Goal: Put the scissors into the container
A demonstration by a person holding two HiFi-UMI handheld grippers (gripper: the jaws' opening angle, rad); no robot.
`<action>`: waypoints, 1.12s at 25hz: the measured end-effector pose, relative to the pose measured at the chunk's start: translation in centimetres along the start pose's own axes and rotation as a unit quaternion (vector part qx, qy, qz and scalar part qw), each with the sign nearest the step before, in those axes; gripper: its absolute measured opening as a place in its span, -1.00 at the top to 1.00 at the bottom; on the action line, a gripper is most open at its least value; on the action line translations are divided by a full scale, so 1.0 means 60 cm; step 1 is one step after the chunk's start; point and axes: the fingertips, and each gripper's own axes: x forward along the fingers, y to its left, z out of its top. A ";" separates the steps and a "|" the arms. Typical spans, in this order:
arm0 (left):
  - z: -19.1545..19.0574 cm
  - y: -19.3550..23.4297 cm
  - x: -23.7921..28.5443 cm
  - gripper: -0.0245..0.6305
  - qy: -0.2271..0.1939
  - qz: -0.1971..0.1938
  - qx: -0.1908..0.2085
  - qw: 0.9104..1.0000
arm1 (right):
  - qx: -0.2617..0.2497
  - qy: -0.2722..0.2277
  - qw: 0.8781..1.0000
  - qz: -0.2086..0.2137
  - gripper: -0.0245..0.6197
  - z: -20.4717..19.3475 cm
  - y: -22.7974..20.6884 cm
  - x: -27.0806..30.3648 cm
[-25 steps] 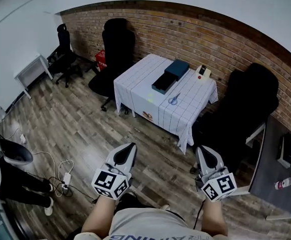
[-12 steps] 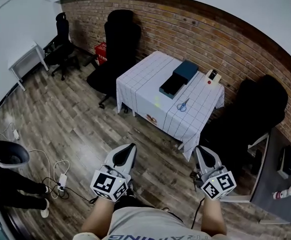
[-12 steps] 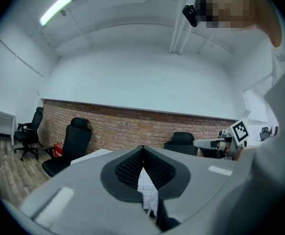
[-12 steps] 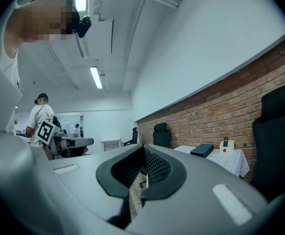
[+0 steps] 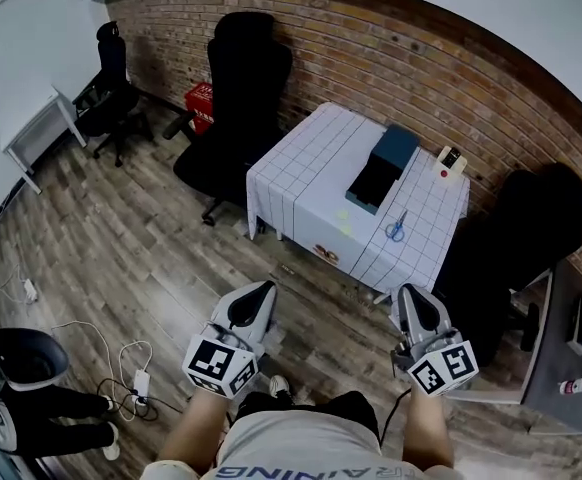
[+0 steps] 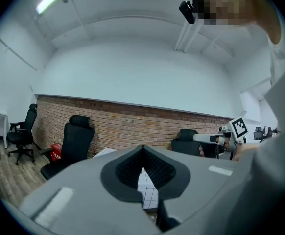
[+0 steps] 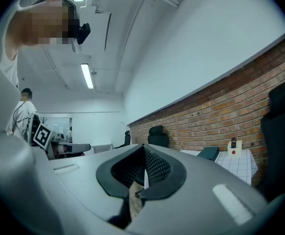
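Landmark: the small table with the white grid-pattern cloth [image 5: 306, 183].
- The blue-handled metal scissors [image 5: 397, 227] lie flat on it near its right front edge. They are just beside the dark teal rectangular container [image 5: 369, 190], which sits mid-table.
- The scissors' long axis looks to run roughly away from the person, handles at the near end. They are small in view, so this is tentative.
- The table is well apart from both grippers. The scissors lie almost straight ahead of the right gripper [image 5: 412, 294]; the left gripper [image 5: 262, 290] is further off to the side. Right is the likely picker.
- Both grippers are clenched tight, pads together, with nothing between them and touching nothing.
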 end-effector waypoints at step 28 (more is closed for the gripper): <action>0.026 0.075 0.532 0.93 0.027 -0.062 0.018 0.998 | 0.020 0.034 0.994 -0.106 0.88 0.021 -0.439 0.252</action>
